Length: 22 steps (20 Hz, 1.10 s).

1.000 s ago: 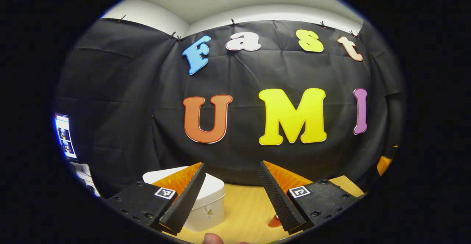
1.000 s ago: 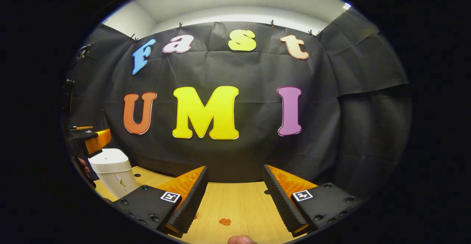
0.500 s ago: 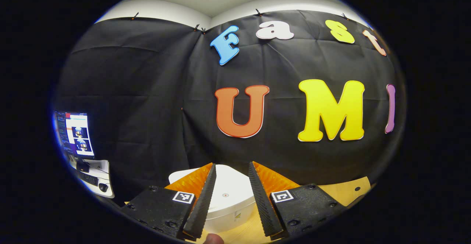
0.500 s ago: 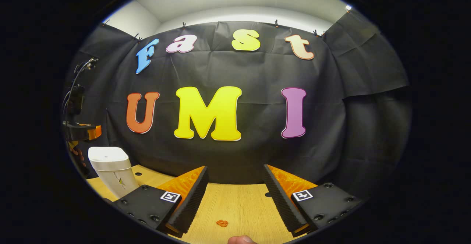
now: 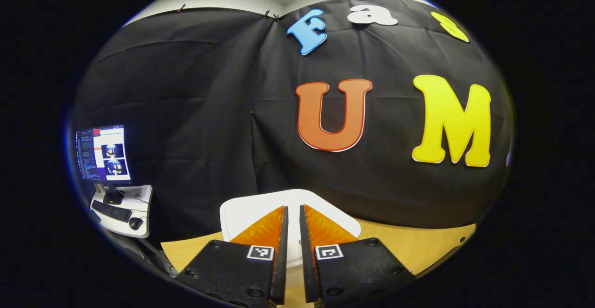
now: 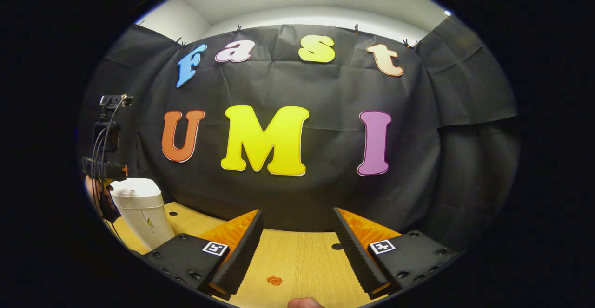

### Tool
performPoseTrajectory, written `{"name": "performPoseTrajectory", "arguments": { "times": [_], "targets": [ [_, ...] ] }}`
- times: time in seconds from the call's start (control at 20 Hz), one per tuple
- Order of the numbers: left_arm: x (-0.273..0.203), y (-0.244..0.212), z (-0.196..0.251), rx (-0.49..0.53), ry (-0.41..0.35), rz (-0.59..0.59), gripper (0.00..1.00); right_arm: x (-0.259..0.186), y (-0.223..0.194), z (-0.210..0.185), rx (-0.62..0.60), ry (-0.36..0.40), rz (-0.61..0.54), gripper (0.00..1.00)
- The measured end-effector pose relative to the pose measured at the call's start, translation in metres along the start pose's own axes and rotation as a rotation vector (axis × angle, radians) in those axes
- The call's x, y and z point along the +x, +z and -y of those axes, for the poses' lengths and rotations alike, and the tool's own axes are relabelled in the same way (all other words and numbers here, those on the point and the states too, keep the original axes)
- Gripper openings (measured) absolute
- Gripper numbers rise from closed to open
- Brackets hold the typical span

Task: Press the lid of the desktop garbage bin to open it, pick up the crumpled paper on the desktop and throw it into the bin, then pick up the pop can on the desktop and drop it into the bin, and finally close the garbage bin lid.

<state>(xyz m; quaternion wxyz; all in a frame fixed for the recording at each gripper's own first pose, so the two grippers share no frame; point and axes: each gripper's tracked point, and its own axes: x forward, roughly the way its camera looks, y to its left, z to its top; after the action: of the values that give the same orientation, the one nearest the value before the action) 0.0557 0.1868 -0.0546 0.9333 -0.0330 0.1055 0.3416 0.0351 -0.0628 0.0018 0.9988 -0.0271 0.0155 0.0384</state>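
Booth: black cloth (image 6: 297,196) hangs behind a light wooden worktop (image 6: 297,257), with a white ceiling above it.
Bin: the white desktop garbage bin (image 6: 139,210) stands at the worktop's left edge in the right gripper view, upright, with its lid (image 5: 251,210) down and flat.
Left gripper: the left gripper (image 5: 294,252) sits directly over the lid in its own view, its fingers drawn almost together with only a narrow slit between them and nothing in the slit. Whether the tips touch the lid cannot be told.
Left gripper from the side: in the right gripper view its dark body (image 6: 104,168), with cables, sits at the bin's top left, and part of a hand (image 6: 93,192) shows below it.
Right gripper: the right gripper (image 6: 297,252) hovers over the middle of the worktop, its fingers spread wide and holding nothing.
Orange bit: a small orange scrap (image 6: 274,280) lies on the worktop near the front edge, between the right gripper's fingers in its view.
Holes: dark round holes (image 6: 338,246) mark the worktop.
Side desk: in the left gripper view a lit monitor (image 5: 103,154), keyboard (image 5: 111,211) and mouse (image 5: 135,223) sit on a white desk (image 5: 139,194) beyond the worktop's left edge.
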Motion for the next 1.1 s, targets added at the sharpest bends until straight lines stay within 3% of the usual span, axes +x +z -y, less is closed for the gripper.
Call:
{"name": "performPoseTrajectory", "arguments": {
  "times": [0.1, 0.3, 0.75, 0.9, 1.1],
  "targets": [
    [0.006, -0.014, 0.001, -0.012, 0.007, -0.047, 0.11, 0.0, 0.001, -0.001, -0.01, 0.007, 0.0, 0.94],
    [0.01, -0.034, 0.001, -0.038, 0.031, -0.118, 0.03, 0.002, -0.002, -0.002, -0.015, 0.008, -0.007, 0.94],
    [0.012, -0.053, 0.004, -0.071, 0.003, -0.178, 0.04, 0.005, -0.027, -0.032, 0.026, 0.056, -0.076, 0.94],
    [0.01, -0.042, 0.003, -0.058, 0.003, -0.143, 0.04, 0.004, -0.023, -0.046, 0.01, 0.102, -0.077, 0.94],
    [-0.005, -0.012, 0.009, -0.111, -0.058, -0.06, 0.03, 0.004, -0.018, -0.054, 0.019, 0.122, -0.063, 0.94]
  ]
}}
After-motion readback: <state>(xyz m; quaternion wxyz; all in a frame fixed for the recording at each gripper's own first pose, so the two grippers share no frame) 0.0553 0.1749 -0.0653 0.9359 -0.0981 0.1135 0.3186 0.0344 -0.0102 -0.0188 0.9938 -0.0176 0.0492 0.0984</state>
